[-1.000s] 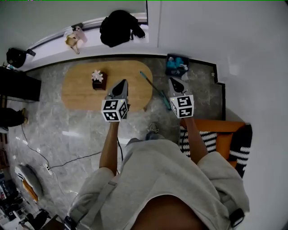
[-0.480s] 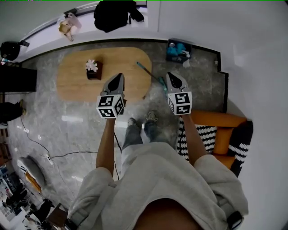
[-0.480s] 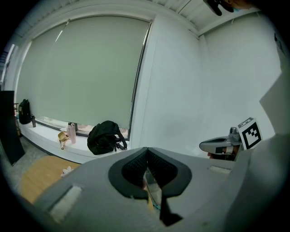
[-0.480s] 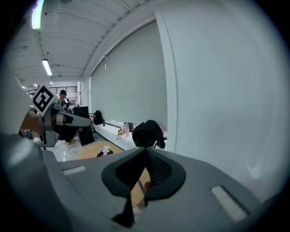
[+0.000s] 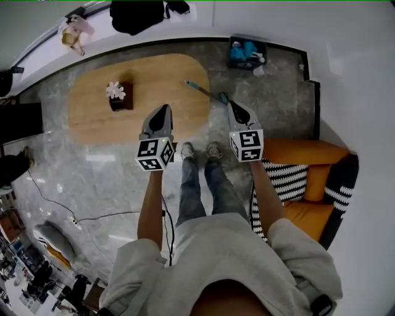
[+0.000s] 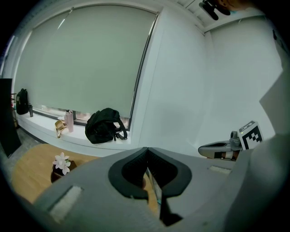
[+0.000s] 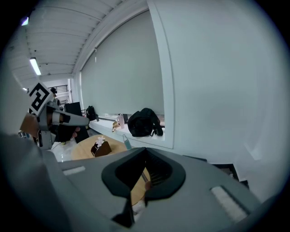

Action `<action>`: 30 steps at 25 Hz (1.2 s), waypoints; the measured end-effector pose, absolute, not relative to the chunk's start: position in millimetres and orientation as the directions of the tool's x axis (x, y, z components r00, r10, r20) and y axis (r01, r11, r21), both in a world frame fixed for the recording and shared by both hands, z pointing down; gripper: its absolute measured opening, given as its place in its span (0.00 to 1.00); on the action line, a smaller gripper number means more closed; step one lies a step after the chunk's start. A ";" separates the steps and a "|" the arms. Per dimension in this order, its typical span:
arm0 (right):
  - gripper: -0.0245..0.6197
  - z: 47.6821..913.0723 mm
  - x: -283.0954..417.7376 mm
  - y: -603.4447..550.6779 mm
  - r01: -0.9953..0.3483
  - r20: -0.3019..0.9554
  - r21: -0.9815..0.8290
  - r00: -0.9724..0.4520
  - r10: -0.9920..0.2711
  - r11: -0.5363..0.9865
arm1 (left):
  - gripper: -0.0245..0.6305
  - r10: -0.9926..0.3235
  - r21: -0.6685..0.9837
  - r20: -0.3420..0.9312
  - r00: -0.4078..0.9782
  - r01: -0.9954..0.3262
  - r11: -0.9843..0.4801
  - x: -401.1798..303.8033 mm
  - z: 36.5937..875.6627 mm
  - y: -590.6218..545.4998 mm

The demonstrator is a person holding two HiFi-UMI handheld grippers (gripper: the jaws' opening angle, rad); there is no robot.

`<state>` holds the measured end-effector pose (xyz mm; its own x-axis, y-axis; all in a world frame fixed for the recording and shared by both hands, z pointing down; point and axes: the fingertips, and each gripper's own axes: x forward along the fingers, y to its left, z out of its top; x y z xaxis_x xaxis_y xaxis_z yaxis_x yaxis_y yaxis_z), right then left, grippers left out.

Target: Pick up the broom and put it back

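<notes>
The broom (image 5: 203,91) has a thin teal handle that slants across the right end of the oval wooden table (image 5: 92,117). Its lower part disappears behind my right gripper (image 5: 234,106), and the broom head is hidden. The handle's top end also shows in the right gripper view as the broom (image 7: 126,141). My right gripper (image 7: 145,152) is shut and empty, just short of the handle. My left gripper (image 5: 163,108) hangs over the table's near edge, left of the broom; the left gripper (image 6: 146,152) is shut with nothing in it.
A small pot with a white flower (image 5: 116,95) stands on the table. A black backpack (image 5: 139,12) lies on the window sill. A box with teal things (image 5: 247,52) sits by the far wall. An orange sofa with striped cushions (image 5: 302,163) is at the right; cables (image 5: 92,217) cross the floor.
Both grippers have sunk toward the table and broom. The view has tipped down, so the person's legs and shoes now show between the arms. Both jaws stayed shut.
</notes>
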<state>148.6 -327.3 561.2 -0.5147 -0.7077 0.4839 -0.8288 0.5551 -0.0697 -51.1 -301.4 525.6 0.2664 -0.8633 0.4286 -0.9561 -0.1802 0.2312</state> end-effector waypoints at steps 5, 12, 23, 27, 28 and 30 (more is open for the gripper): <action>0.04 602.2 132.7 -320.0 -0.835 0.524 -0.069 -0.495 -0.693 0.545 | 0.04 -0.843 0.254 0.457 0.285 -0.950 -0.183 -67.2 568.3 -302.5; 0.07 651.2 126.5 -308.5 -0.857 0.559 -0.082 -0.462 -0.688 0.509 | 0.04 -0.819 0.285 0.490 0.300 -0.943 -0.175 -84.7 619.9 -295.3; 0.54 706.1 106.9 -285.5 -0.845 0.594 -0.083 -0.468 -0.655 0.528 | 0.04 -0.789 0.323 0.521 0.326 -0.931 -0.171 -96.6 668.2 -283.5; 0.55 716.3 98.4 -291.7 -0.844 0.592 -0.071 -0.464 -0.658 0.531 | 0.04 -0.790 0.328 0.521 0.323 -0.930 -0.165 -101.0 674.4 -280.6; 0.55 718.6 96.2 -295.6 -0.844 0.592 -0.071 -0.465 -0.658 0.532 | 0.04 -0.791 0.329 0.521 0.322 -0.930 -0.162 -101.8 675.0 -280.1; 0.55 722.4 92.4 -305.6 -0.843 0.591 -0.067 -0.464 -0.660 0.533 | 0.04 -0.792 0.331 0.522 0.317 -0.931 -0.155 -103.3 675.3 -279.5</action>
<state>92.4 -305.6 722.4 -0.4638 -0.6600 0.5910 -0.8435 0.5330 -0.0666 -103.3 -279.5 675.3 0.3173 -0.7919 0.5217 -0.9308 -0.1548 0.3311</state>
